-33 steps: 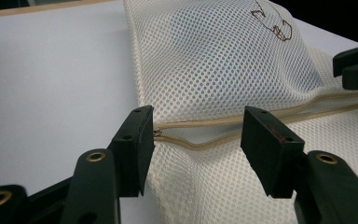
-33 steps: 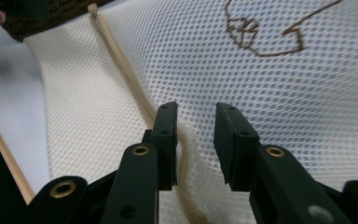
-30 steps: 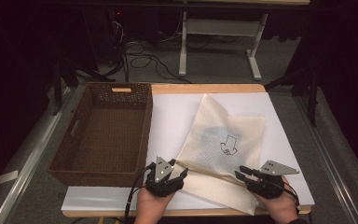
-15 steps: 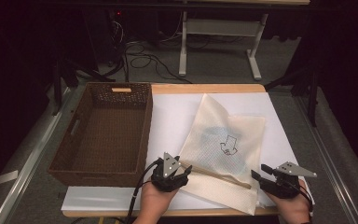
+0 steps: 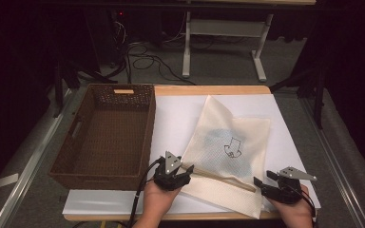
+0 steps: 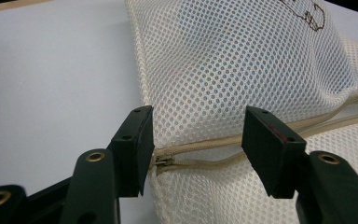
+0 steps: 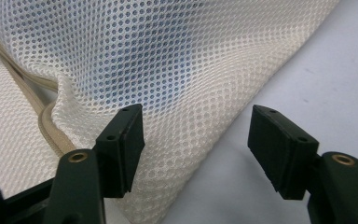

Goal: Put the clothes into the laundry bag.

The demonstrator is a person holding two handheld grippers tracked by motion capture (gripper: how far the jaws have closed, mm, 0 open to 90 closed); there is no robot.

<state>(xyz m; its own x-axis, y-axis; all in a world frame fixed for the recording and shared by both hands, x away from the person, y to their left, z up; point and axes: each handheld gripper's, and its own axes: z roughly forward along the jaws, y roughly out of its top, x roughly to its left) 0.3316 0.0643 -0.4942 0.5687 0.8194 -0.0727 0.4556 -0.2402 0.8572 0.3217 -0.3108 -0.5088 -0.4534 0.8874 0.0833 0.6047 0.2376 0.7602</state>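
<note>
A cream mesh bag [image 5: 218, 137] with a small dark print lies flat on the white sheet [image 5: 171, 114]. Its tan zipper [image 5: 218, 176] runs along the near side. My left gripper [image 5: 186, 174] is at the zipper's left end. In the left gripper view its jaws [image 6: 196, 126] stand apart around the bag's corner and the zipper end [image 6: 165, 161], without visibly squeezing. My right gripper [image 5: 261, 184] is at the bag's near right corner. Its jaws [image 7: 196, 126] have just been opening, and the mesh edge [image 7: 177, 107] lies loose between them with the zipper [image 7: 51, 130] at left.
A dark brown wicker basket [image 5: 149, 128] with nothing in it stands on the left of the table, close to the bag. The table's wooden far edge [image 5: 209, 89] borders the sheet. Beyond it, cables and a desk frame [image 5: 218, 42] sit on the floor.
My right gripper has slid to the right, off the bag's near corner, and its jaws have spread. The left gripper has stayed at the zipper's left end.
</note>
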